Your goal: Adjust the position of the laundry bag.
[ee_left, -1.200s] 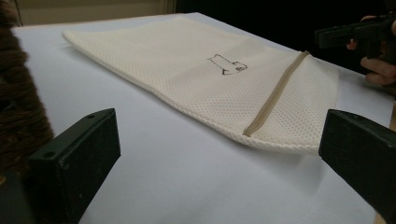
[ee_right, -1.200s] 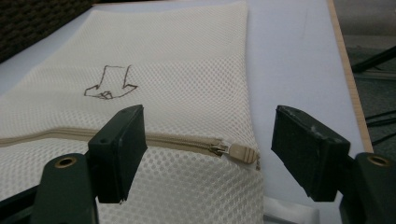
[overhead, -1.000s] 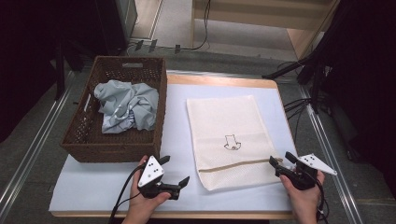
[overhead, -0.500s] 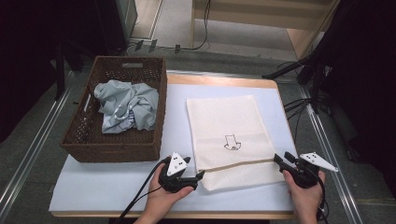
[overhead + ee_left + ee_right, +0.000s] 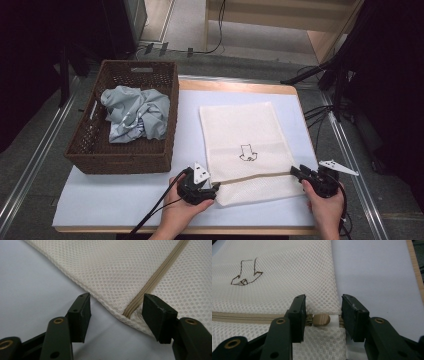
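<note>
Bright even table light, dark surroundings, soft focus

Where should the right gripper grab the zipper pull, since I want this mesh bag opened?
Grip the tan zipper pull across its flat sides, coming in from the mesh bag's right edge, where it lies flat at the zipper's end. The right gripper already straddles it, pads not yet pressing.

1. Past the claws, a wooden table [image 5: 240,88] under a white mat [image 5: 125,200].
2. Far beyond them, pale wooden furniture [image 5: 320,35] on a grey floor [image 5: 185,30].
3. Left and right of them, metal rails [image 5: 35,150] and darkness.
4. Cables [image 5: 315,112] trail off right.
</note>
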{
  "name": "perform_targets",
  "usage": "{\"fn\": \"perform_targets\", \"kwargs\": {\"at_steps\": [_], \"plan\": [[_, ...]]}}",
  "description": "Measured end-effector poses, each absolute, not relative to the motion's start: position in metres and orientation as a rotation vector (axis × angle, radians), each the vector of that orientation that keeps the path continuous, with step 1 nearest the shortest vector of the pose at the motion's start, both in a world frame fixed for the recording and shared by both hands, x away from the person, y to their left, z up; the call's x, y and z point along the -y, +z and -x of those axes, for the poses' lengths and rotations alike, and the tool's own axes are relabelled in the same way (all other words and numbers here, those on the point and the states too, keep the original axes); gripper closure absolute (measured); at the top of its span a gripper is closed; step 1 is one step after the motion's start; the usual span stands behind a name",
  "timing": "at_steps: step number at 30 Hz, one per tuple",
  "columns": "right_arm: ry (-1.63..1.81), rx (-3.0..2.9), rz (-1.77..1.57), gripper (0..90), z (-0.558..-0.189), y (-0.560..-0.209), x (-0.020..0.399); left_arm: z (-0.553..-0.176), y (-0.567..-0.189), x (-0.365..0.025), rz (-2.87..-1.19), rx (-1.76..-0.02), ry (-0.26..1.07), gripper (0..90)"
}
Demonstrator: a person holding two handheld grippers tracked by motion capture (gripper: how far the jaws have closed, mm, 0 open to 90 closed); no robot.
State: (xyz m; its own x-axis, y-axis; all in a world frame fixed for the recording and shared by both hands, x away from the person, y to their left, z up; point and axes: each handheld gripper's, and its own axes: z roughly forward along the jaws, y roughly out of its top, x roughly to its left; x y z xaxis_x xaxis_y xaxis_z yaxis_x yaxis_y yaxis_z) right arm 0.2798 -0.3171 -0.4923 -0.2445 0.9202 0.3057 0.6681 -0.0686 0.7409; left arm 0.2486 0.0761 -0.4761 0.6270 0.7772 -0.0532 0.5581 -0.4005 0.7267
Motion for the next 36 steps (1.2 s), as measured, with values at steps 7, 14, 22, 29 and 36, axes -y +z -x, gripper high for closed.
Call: {"fn": "perform_targets", "kwargs": {"at_steps": [7, 14, 22, 29, 36], "plan": [[1.226, -1.867, -1.779, 78.5, -0.278, -0.493, 0.320, -0.246, -0.475, -0.073, -2.155, -0.983, 0.414, 70.5], [1.217, -1.893, -1.748, 83.7, -0.274, -0.492, 0.316, -0.249, -0.474, -0.080, -2.142, -0.985, 0.361, 84.0], [1.242, -1.947, -1.721, 84.3, -0.267, -0.491, 0.303, -0.248, -0.472, -0.101, -2.117, -1.029, 0.402, 84.3], [1.251, -1.981, -1.696, 84.4, -0.263, -0.490, 0.282, -0.246, -0.471, -0.119, -2.107, -1.055, 0.433, 84.0], [1.255, -2.001, -1.674, 84.4, -0.259, -0.490, 0.274, -0.244, -0.471, -0.128, -2.102, -1.067, 0.450, 84.0]]}}
